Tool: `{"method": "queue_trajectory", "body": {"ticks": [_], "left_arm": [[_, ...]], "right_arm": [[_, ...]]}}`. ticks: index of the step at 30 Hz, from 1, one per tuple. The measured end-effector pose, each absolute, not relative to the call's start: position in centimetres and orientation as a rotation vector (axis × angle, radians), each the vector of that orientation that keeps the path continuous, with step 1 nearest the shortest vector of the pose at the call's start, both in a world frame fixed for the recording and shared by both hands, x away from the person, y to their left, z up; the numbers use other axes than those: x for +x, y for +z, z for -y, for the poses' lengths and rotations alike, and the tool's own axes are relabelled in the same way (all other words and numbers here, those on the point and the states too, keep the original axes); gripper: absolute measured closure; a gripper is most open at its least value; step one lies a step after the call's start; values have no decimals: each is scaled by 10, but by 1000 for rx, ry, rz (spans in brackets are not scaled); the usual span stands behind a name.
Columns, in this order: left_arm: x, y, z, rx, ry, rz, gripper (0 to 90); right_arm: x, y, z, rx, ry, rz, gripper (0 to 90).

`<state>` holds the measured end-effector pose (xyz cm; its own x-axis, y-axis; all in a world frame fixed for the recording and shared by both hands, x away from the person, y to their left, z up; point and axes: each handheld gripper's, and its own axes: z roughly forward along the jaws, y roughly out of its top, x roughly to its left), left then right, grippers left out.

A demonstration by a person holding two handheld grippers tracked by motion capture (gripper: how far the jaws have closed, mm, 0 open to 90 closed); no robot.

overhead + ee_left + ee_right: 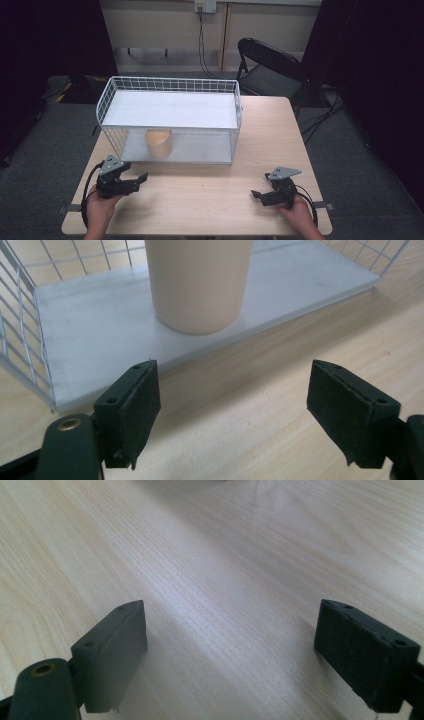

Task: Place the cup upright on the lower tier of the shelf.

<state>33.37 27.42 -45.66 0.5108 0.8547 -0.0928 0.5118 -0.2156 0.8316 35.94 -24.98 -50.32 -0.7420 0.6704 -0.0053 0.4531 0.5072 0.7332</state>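
The left gripper (pixel 232 412) has its two black padded jaws spread wide with nothing between them but bare wood; it points at the beige cylindrical cup (pixel 199 282), which stands upright just ahead on the white lower shelf of the white wire-mesh rack (pixel 100 335), near that shelf's front edge and apart from the pads; in the high view the same left gripper (pixel 137 181) sits at the table's near left, held in the person's left hand (pixel 100 210), with the cup (pixel 158 143) under the rack's upper shelf, toward the left end of the rack (pixel 170 107).

The right gripper (pixel 232 657) is likewise released, jaws far apart and holding nothing, hovering over the light wooden table (pixel 225 555); in the high view this right gripper (pixel 259 195) lies at the near right, gripped by the person's right hand (pixel 300 215), well apart from the rack and the cup; its jaws point leftward across the tabletop (pixel 210 195).

Behind the table stands a black folding chair (pixel 270 67); grey carpet surrounds the table.
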Motion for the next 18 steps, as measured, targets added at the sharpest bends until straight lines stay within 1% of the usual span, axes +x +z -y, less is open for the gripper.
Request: {"method": "queue_trajectory", "body": {"ticks": [9,12,18], "left_arm": [[325,-465,-291,1908,498,-1150,210],[323,-468,-295,1932,519,-1143,209],[317,-474,-306,1927,502,-1158,209]], "right_arm": [[359,-503,250,945,1072,-2464,129],[359,-503,250,945,1072,-2464,129],[359,-503,250,945,1072,-2464,129]]}}
